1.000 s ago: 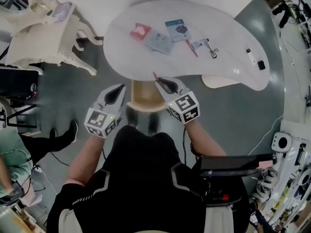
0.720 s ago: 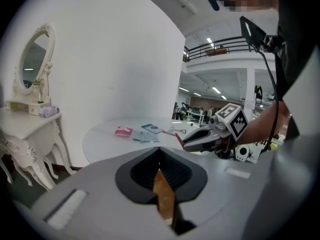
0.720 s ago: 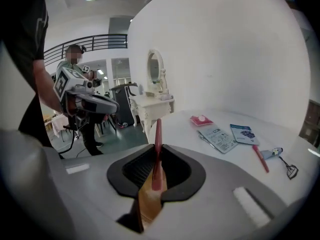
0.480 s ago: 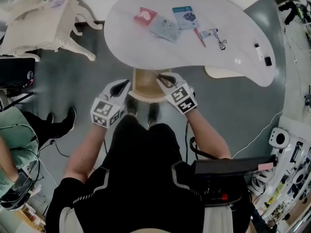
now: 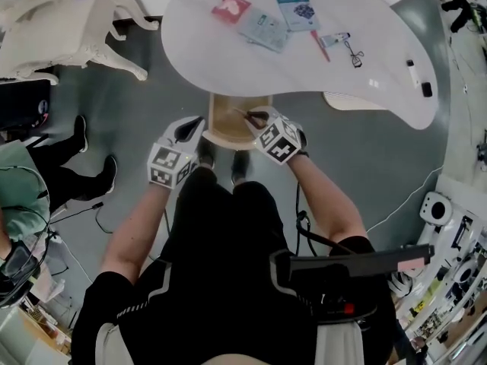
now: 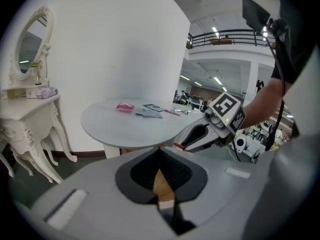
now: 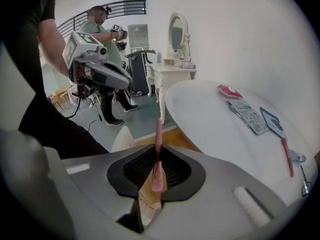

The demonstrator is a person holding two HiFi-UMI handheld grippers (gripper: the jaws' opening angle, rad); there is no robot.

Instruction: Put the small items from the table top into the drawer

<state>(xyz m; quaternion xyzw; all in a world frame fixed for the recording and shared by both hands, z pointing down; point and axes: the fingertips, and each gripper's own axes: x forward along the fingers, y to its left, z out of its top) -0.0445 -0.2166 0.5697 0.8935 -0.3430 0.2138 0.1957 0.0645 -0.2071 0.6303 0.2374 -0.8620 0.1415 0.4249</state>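
My right gripper (image 5: 249, 115) is shut on a thin pink stick (image 7: 158, 151), whose tip points over the open wooden drawer (image 5: 222, 130) under the white table (image 5: 228, 67). The left gripper (image 5: 198, 122) hangs just left of the drawer, its jaws together with nothing in them. On the table top lie a red packet (image 5: 230, 7), a grey-blue packet (image 5: 264, 29), a teal card (image 5: 297, 11), a red stick (image 5: 319, 46), a small tube (image 5: 335, 40) and an eyelash curler (image 5: 354, 53). The right gripper (image 6: 176, 146) shows in the left gripper view, and the left gripper (image 7: 129, 83) in the right gripper view.
A white marker (image 5: 412, 73) and a black piece (image 5: 426, 90) lie at the table's right end. An ornate white dressing table (image 5: 61, 29) stands far left. A person in green (image 5: 15, 226) is at the left edge. Equipment lines the right side.
Both grippers have sunk from the table's near edge to the level of the drawer. The right one still carries the pink stick, now over the drawer's opening.
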